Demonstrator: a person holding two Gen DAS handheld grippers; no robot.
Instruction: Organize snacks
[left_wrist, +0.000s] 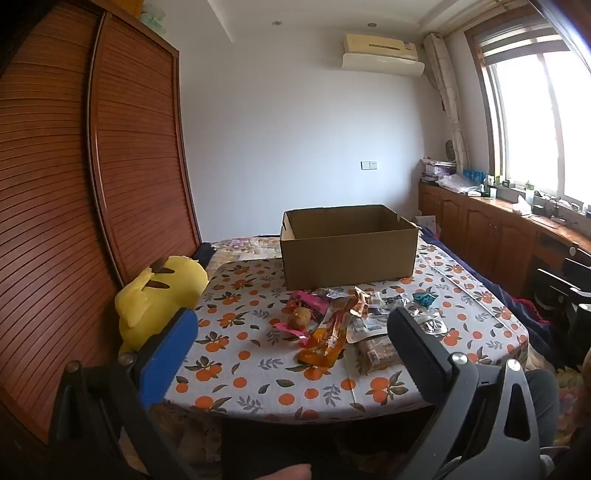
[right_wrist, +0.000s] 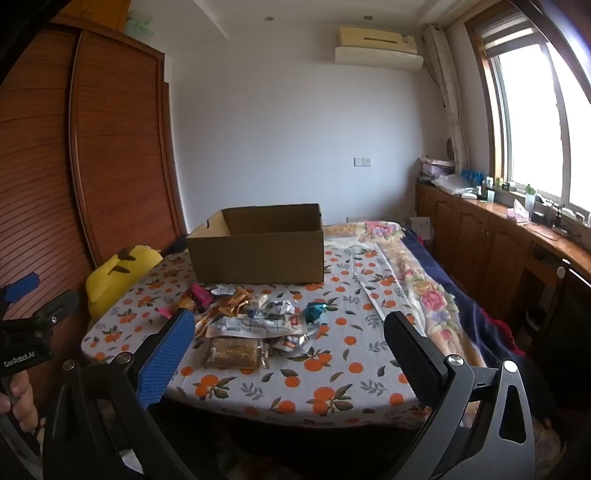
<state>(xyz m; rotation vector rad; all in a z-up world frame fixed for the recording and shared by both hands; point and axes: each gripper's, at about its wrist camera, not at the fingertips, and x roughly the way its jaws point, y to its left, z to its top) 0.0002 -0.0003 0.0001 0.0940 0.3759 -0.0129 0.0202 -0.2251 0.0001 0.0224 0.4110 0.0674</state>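
Note:
A pile of snack packets (left_wrist: 354, 321) lies on the orange-print tablecloth (left_wrist: 236, 354), in front of an open brown cardboard box (left_wrist: 347, 247). The pile includes an orange pouch (left_wrist: 328, 338), a pink wrapper (left_wrist: 308, 301), a teal wrapper (left_wrist: 424, 298) and a brown bar (left_wrist: 376, 354). My left gripper (left_wrist: 291, 332) is open and empty, held short of the pile. In the right wrist view the pile (right_wrist: 251, 321), the box (right_wrist: 258, 243) and the brown bar (right_wrist: 236, 352) show too. My right gripper (right_wrist: 290, 334) is open and empty, short of the table's near edge.
A yellow plush toy (left_wrist: 159, 295) sits at the table's left edge against a slatted wooden wardrobe (left_wrist: 74, 184). A flowered blanket (right_wrist: 417, 280) covers the right side. Wooden cabinets (right_wrist: 480, 236) with clutter run under the window. The left gripper's body (right_wrist: 29, 332) shows at the left.

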